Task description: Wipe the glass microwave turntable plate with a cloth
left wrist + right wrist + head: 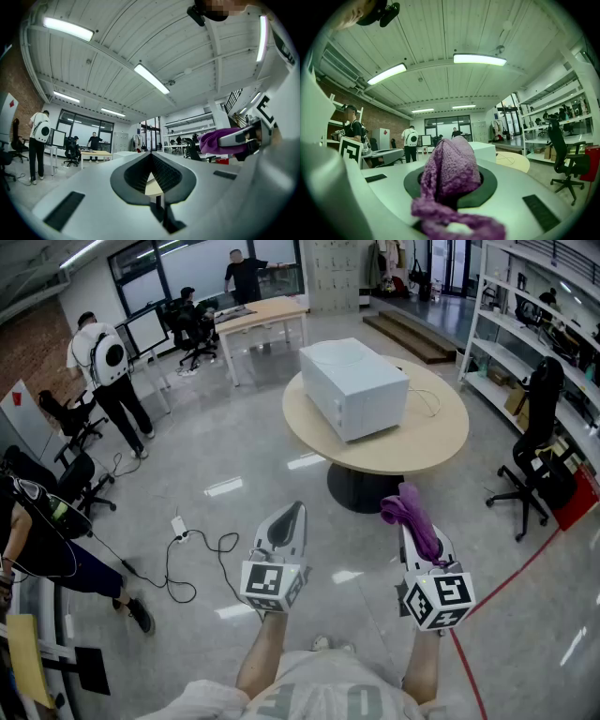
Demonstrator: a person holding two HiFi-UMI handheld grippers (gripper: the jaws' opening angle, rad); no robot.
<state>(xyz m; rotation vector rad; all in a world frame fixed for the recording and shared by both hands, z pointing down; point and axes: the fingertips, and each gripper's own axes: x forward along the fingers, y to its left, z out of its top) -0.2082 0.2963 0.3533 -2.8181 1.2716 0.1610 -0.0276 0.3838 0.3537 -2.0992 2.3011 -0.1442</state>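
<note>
A white microwave (354, 385) stands shut on a round beige table (422, 442), some way ahead of both grippers. No glass turntable plate shows in any view. My right gripper (412, 524) is shut on a purple cloth (412, 512), which bunches between its jaws and hangs over them; in the right gripper view the cloth (451, 171) fills the middle and hides the jaw tips. My left gripper (292, 510) is shut with nothing in it, its dark pads (164, 173) pressed together. Both grippers hang over the grey floor, short of the table.
A power strip with a black cable (192, 554) lies on the floor at the left. Office chairs (534, 456) and metal shelves (534, 343) line the right side. People (108, 371) stand near desks (258, 315) at the back left. A red line (511, 577) crosses the floor.
</note>
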